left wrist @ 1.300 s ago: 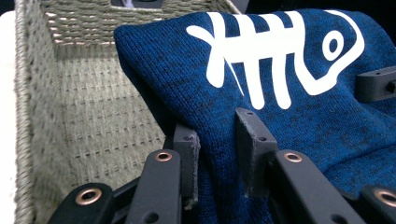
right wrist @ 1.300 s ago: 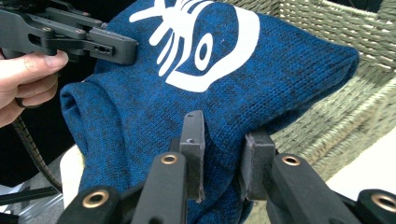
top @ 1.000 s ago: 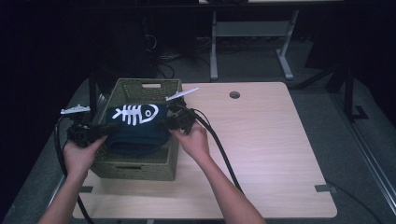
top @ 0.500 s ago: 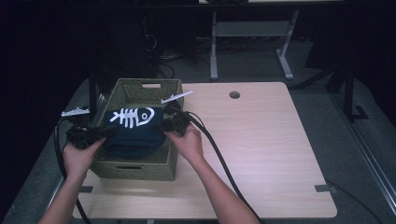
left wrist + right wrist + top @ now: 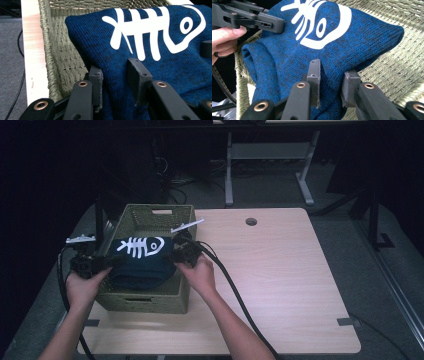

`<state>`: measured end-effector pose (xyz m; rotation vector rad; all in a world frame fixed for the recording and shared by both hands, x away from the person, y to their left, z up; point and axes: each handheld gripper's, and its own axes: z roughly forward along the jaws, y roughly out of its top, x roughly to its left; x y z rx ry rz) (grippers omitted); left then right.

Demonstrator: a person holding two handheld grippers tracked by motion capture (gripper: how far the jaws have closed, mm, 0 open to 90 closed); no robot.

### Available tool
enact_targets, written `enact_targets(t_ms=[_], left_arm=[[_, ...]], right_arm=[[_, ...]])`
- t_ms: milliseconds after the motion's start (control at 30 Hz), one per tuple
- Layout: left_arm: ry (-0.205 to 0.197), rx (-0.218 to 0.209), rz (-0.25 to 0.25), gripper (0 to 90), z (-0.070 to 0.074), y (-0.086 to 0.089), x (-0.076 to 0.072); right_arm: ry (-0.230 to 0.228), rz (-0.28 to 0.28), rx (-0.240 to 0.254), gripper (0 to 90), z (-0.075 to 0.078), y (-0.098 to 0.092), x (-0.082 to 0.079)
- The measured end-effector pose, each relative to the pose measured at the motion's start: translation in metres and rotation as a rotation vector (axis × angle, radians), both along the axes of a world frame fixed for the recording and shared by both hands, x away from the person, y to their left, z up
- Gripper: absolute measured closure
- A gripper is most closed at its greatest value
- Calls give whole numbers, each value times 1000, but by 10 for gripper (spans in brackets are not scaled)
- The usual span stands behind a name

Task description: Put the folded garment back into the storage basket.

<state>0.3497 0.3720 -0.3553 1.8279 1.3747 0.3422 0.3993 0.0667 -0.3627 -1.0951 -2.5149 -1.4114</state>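
Folded blue knit sweater [image 5: 142, 262] w/ fish print, over green basket [image 5: 150, 300] on tabletop [image 5: 280, 285] left. Soft, light, floppy; grip folded ends. Left claw [image 5: 116, 75] eased slightly, fabric between jaws, pinch unclear; right claw [image 5: 332, 85] clamped on right end.

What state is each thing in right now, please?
Sweater: folded, held over the basket at both ends.
Basket: upright on the table, open on top.
Left gripper: jaws just eased, sweater between them.
Right gripper: shut on the sweater.
Table: bare wood.

Light wooden table [image 5: 290, 285] with round cable hole [image 5: 251, 221], grey desk frame [image 5: 270, 155] behind, dark floor [image 5: 385, 220]
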Motion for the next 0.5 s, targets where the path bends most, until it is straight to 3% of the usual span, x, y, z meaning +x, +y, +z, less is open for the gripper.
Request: enact_targets(t_ms=[167, 300, 400, 500], left_arm=[[3, 16, 9, 648, -1, 0, 1], [14, 59, 35, 576, -2, -1, 2], [13, 66, 54, 562, -3, 2, 3], [8, 62, 58, 562, -2, 4, 3]], right_arm=[[3, -1, -4, 694, -1, 1, 0], [6, -28, -20, 531, -2, 1, 2], [-16, -45, -83, 458, -5, 0, 4], [-33, -65, -93, 453, -4, -3, 2]])
